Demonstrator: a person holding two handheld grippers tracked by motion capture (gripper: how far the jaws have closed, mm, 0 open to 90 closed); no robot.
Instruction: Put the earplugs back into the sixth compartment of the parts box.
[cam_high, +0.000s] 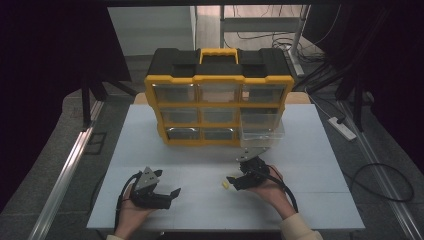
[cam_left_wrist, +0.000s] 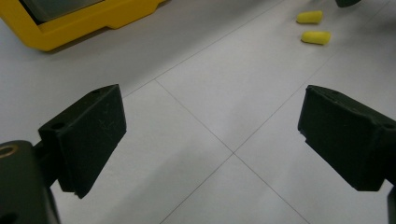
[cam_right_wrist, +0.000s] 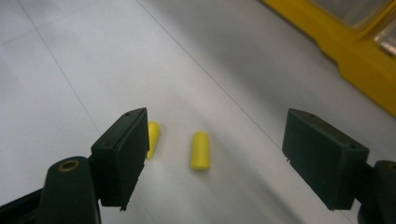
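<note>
Yellow-and-black plastic drawer cabinet (cam_high: 218, 97): stood on white table (cam_high: 150, 150) | two small yellow foam earplugs (cam_right_wrist: 200, 150): lay before it | right gripper (cam_right_wrist: 215, 158): released, over earplugs | left gripper (cam_left_wrist: 212, 135): released, nearer the table's front edge

Dim, dark surroundings; blurred close-ups

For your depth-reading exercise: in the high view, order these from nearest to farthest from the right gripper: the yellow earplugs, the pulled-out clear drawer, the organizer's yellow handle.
1. Yellow earplugs, on the table just left of the right gripper.
2. Pulled-out clear drawer, beyond the gripper, at the organizer's lower right.
3. Organizer's yellow handle, atop the case, farthest back.
</note>
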